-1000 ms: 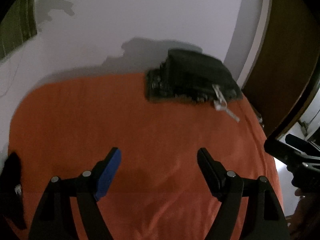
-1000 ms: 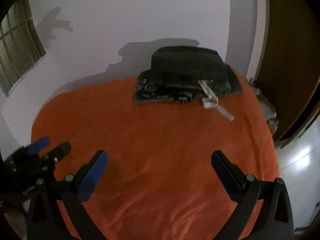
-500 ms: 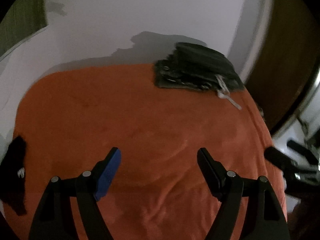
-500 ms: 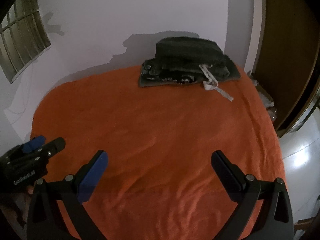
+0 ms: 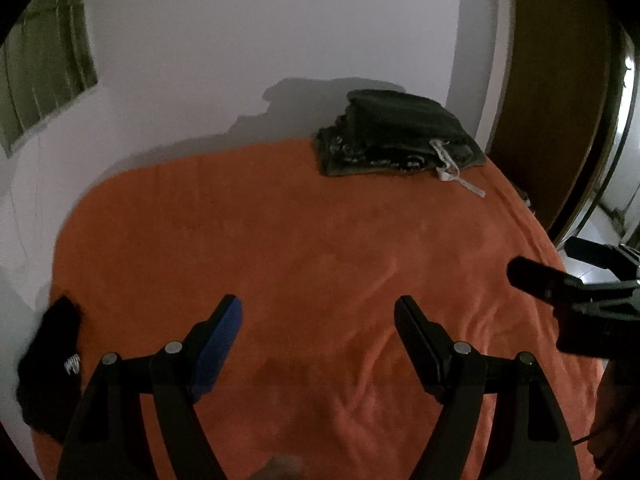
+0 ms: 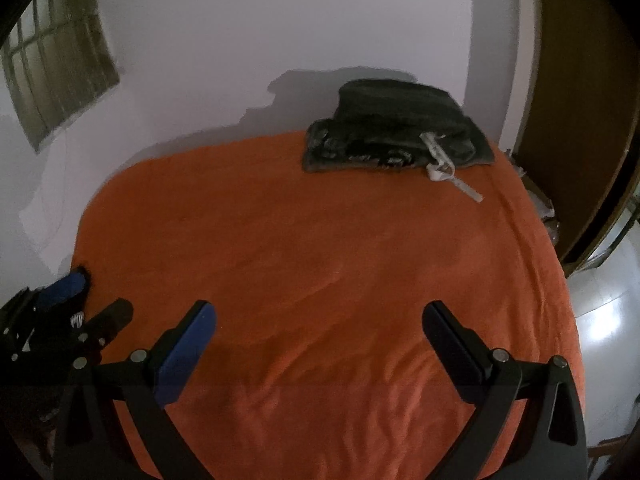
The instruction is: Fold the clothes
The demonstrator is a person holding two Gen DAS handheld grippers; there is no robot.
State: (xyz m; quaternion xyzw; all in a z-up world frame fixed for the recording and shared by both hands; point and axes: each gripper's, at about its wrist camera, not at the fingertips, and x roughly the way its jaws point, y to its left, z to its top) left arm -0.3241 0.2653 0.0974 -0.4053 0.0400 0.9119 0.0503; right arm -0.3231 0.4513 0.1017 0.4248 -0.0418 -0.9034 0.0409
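A stack of folded dark clothes (image 5: 394,136) (image 6: 394,138) is seen at the far end of the bed, against the white wall (image 5: 260,40) and close to the bed's far right corner, resting on the orange bedspread (image 5: 300,240) (image 6: 320,248). A white drawstring (image 5: 456,172) (image 6: 448,170) is trailed from the stack onto the bedspread. A separate dark garment (image 5: 50,364) with a small white mark is draped at the bed's near left edge. The left claw (image 5: 318,312) is held released above the near part of the bedspread, with nothing between its fingers. The right claw (image 6: 319,316) is likewise spread wide and empty, hovering over the wrinkled cloth. A window (image 6: 56,76) is set in the wall at left, and a wooden door (image 6: 576,100) is seen at right.
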